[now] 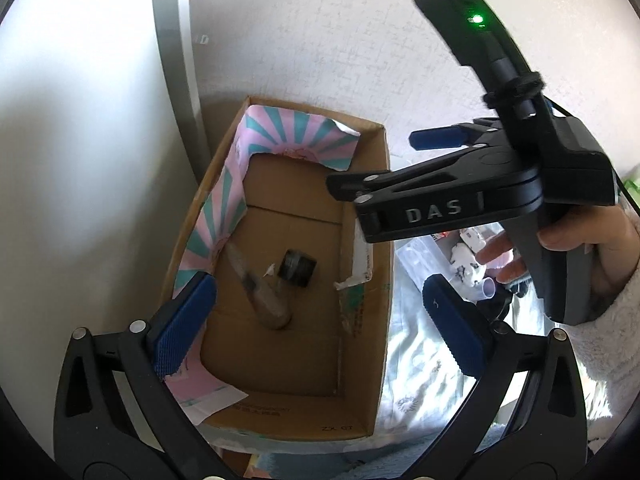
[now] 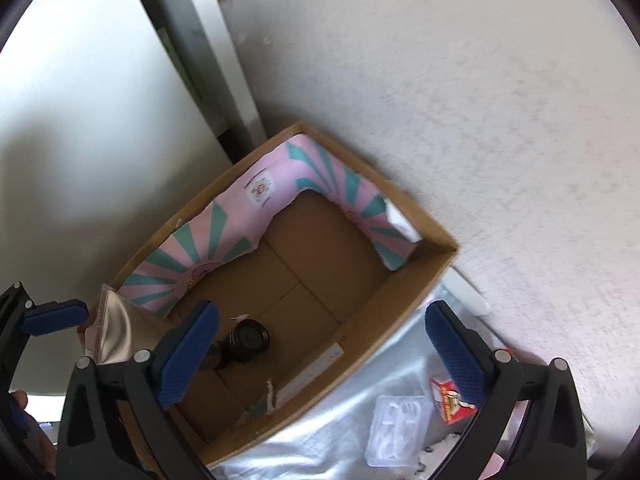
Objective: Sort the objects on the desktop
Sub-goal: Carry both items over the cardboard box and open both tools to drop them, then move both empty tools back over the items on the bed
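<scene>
An open cardboard box [image 1: 380, 208] lined with pink and teal paper stands on the desk by the wall. Inside lie a small black round jar [image 1: 298, 268] and a brownish tube [image 1: 260, 290]. My left gripper [image 1: 320, 320] is open and empty above the box's near end. My right gripper [image 1: 384, 168] shows in the left wrist view above the box's right wall, held in a hand. In the right wrist view the right gripper [image 2: 320, 356] is open and empty over the box [image 2: 444, 256], with the jar [image 2: 248, 340] below its left finger.
Right of the box, on a pale cloth [image 2: 340, 436], lie a clear plastic tray [image 2: 396, 428], a small red and white carton [image 2: 450, 400] and other small items [image 1: 468, 264]. A white textured wall [image 2: 440, 100] is behind. A grey post [image 1: 176, 80] stands left of the box.
</scene>
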`<action>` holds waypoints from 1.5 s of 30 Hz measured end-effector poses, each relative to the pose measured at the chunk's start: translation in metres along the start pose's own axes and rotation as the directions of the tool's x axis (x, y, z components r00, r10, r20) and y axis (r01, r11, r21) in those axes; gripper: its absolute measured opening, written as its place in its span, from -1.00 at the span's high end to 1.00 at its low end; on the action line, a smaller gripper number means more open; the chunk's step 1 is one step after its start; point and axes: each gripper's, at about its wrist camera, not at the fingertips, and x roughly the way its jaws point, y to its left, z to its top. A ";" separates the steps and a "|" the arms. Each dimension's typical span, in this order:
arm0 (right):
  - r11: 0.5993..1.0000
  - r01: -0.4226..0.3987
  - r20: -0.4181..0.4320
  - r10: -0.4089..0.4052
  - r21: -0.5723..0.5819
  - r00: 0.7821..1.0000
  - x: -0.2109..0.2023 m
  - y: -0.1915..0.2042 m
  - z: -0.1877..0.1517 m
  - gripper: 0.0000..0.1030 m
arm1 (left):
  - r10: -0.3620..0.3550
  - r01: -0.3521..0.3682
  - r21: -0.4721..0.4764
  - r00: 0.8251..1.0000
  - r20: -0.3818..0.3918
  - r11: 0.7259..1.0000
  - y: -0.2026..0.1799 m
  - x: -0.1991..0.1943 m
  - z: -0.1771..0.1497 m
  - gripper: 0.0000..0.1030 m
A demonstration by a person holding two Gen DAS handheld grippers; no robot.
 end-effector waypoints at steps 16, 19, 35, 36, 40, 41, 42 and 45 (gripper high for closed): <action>0.994 0.028 0.054 -0.034 0.106 0.998 -0.067 -0.029 -0.035 -0.99 | -0.001 -0.006 0.121 0.998 0.061 0.993 -0.034 -0.024 0.007 -1.00; 0.990 0.080 0.050 -0.086 0.118 0.995 -0.079 -0.036 -0.045 -0.99 | 0.028 -0.037 0.153 0.998 0.061 0.987 -0.045 -0.024 0.009 -1.00; 0.956 0.154 0.127 -0.190 0.250 0.974 -0.158 -0.082 -0.108 -0.99 | -0.028 0.005 0.255 0.996 0.086 0.967 -0.090 -0.039 0.019 -1.00; 0.951 0.174 0.122 -0.211 0.257 0.970 -0.160 -0.085 -0.113 -0.99 | -0.033 0.010 0.256 0.996 0.085 0.967 -0.091 -0.038 0.019 -1.00; 0.935 0.209 0.136 -0.255 0.285 0.957 -0.174 -0.095 -0.134 -0.99 | -0.048 0.027 0.274 0.997 0.068 0.961 -0.102 -0.034 0.019 -1.00; 0.933 0.209 0.140 -0.258 0.294 0.956 -0.178 -0.099 -0.140 -0.99 | -0.049 0.029 0.279 0.997 0.066 0.960 -0.104 -0.033 0.019 -1.00; 0.929 0.212 0.143 -0.264 0.305 0.954 -0.181 -0.102 -0.145 -0.99 | -0.050 0.030 0.286 0.997 0.064 0.958 -0.108 -0.032 0.018 -1.00; 0.917 0.223 0.144 -0.283 0.332 0.948 -0.190 -0.112 -0.162 -0.99 | -0.064 0.044 0.305 0.996 0.055 0.951 -0.117 -0.030 0.017 -1.00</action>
